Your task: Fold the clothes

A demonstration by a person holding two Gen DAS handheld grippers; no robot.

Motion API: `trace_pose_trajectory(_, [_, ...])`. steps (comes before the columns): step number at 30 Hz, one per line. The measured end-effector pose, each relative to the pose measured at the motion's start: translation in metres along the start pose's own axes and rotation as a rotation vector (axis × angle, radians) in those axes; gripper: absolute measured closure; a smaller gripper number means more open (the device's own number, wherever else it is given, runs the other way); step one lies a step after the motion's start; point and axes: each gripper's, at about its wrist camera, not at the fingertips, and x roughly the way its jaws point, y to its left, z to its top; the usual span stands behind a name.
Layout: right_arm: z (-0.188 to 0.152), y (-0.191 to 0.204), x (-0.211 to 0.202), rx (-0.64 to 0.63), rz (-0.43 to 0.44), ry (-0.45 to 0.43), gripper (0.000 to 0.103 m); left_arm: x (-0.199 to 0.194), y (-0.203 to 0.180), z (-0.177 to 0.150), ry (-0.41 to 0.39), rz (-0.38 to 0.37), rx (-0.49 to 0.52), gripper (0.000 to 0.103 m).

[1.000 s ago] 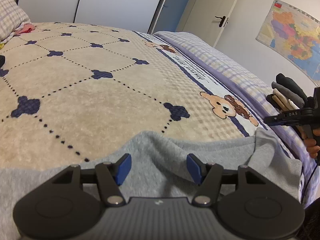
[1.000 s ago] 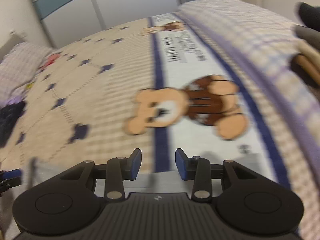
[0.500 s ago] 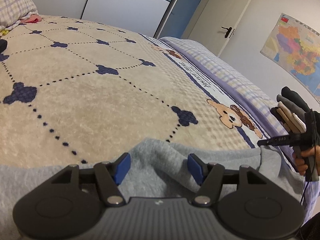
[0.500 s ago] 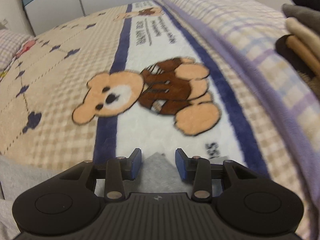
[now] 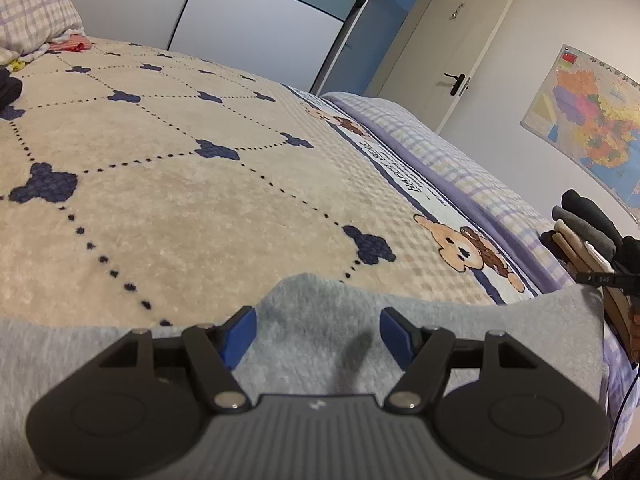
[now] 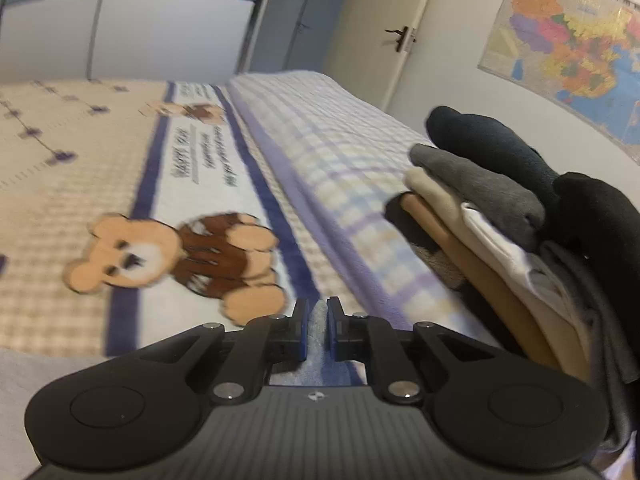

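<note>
Right gripper (image 6: 318, 330) clamps grey garment (image 5: 320, 340) corner; left gripper (image 5: 318, 334) spread wide above it.
Risk: thin pinch slips if pulled unevenly.

Home bedroom: bed with bear-print blanket (image 5: 200, 200), wardrobe (image 5: 224, 20), wall map (image 5: 592, 120), door (image 5: 448, 48).

Left black two-finger gripper (image 5: 316, 322): blue-padded fingers (image 5: 239, 330) spread wide, low over grey fabric. Right black gripper (image 6: 318, 320): fingers nearly closed, pinching a fold of that fabric.
</note>
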Motion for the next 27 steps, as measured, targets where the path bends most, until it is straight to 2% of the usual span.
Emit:
trace_pose_trajectory(7, [-0.013, 0.01, 0.043, -0.033, -0.045, 0.107, 0.093, 0.003, -0.009, -0.003, -0.001, 0.05, 0.058, 0.033])
trace_pose_trajectory(11, [-0.024, 0.015, 0.058, -0.042, -0.051, 0.141, 0.089, 0.005, -0.015, -0.005, 0.005, 0.074, 0.091, 0.032])
trace_pose_trajectory(12, [-0.024, 0.014, 0.058, -0.038, -0.049, 0.14, 0.089, 0.005, -0.015, -0.005, 0.004, 0.078, 0.096, 0.032])
trace_pose_trajectory(14, [-0.023, 0.011, 0.053, -0.027, -0.042, 0.129, 0.078, 0.005, -0.016, -0.005, 0.004, 0.08, 0.095, 0.032])
trace_pose_trajectory(17, [-0.02, 0.005, 0.044, -0.014, -0.041, 0.109, 0.067, 0.005, -0.017, -0.004, -0.001, 0.084, 0.091, 0.032])
trace_pose_trajectory(22, [-0.018, -0.01, 0.026, 0.039, -0.022, 0.114, 0.06, 0.0, -0.02, -0.002, -0.02, 0.092, 0.092, 0.032])
trace_pose_trajectory(27, [-0.024, -0.024, 0.005, 0.108, 0.004, 0.131, 0.053, -0.014, -0.028, 0.002, -0.046, 0.063, 0.088, 0.032])
